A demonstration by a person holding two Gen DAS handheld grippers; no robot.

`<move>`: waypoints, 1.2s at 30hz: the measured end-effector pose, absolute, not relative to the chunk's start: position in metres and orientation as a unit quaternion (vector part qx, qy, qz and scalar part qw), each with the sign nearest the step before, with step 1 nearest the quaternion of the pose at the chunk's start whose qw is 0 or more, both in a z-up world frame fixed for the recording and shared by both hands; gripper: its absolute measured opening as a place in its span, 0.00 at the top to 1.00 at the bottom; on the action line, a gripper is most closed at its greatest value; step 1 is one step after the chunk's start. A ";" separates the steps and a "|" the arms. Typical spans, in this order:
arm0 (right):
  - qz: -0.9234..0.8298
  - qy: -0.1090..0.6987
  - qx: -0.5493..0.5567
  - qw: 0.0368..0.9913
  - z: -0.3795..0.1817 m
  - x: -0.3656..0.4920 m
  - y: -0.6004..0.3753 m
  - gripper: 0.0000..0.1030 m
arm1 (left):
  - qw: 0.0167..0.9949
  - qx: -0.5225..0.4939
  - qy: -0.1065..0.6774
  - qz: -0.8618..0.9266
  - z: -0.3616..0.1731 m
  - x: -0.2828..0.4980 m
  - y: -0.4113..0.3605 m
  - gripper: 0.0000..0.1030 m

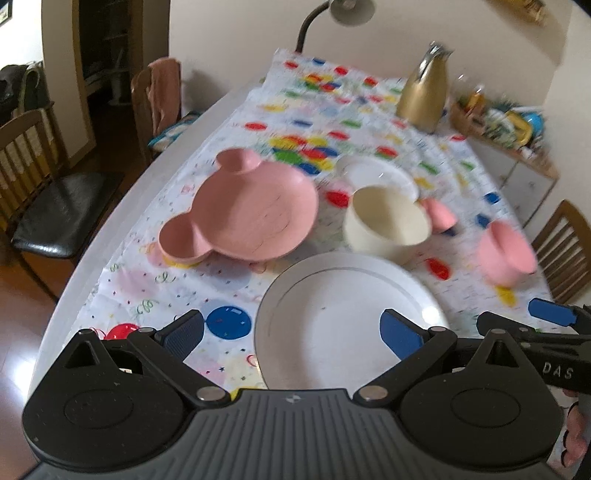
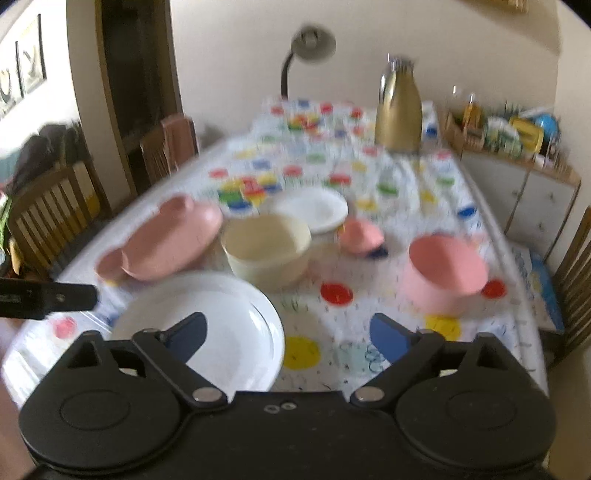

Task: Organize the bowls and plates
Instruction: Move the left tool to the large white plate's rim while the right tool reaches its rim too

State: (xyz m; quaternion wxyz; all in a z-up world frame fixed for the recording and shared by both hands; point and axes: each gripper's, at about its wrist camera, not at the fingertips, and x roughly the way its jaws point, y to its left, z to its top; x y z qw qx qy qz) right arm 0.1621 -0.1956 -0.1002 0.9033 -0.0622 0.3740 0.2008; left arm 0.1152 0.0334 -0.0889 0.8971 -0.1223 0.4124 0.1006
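Observation:
On the balloon-print tablecloth a large white plate [image 1: 332,314] [image 2: 207,321] lies nearest. Behind it are a pink mouse-shaped plate [image 1: 243,214] [image 2: 166,243], a cream bowl [image 1: 388,225] [image 2: 267,251], a small white plate [image 1: 380,177] [image 2: 314,210], a small pink dish [image 1: 439,216] [image 2: 360,236] and a pink bowl [image 1: 506,254] [image 2: 443,277]. My left gripper [image 1: 291,328] hangs open over the large plate's left rim, holding nothing. My right gripper [image 2: 288,332] [image 1: 517,317] stands open over that plate's right rim, its jaws bare.
A gold thermos jug [image 1: 424,92] and a desk lamp [image 1: 347,11] stand at the table's far end. Wooden chairs [image 1: 55,206] line the left side, and another chair [image 1: 565,251] is at the right. A cluttered sideboard [image 2: 517,158] runs along the right wall.

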 end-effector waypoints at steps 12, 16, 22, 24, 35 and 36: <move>0.216 0.484 -0.028 0.848 -0.159 0.212 -0.181 0.51 | 0.858 -0.154 0.476 0.117 -0.146 0.145 0.053 0.10; 0.217 0.499 -0.019 0.839 -0.165 0.219 -0.179 0.58 | 0.854 -0.159 0.480 0.119 -0.152 0.148 0.055 0.18; 0.215 0.515 -0.006 0.830 -0.171 0.228 -0.177 0.73 | 0.841 -0.190 0.494 0.113 -0.161 0.154 0.060 0.44; 0.216 0.520 0.005 0.826 -0.172 0.229 -0.178 0.80 | 0.839 -0.197 0.495 0.109 -0.163 0.154 0.060 0.60; 0.217 0.523 0.030 0.823 -0.171 0.230 -0.181 0.89 | 0.836 -0.203 0.500 0.096 -0.163 0.151 0.061 0.76; 0.215 0.525 0.030 0.823 -0.171 0.229 -0.181 0.89 | 0.837 -0.204 0.500 0.094 -0.163 0.150 0.062 0.76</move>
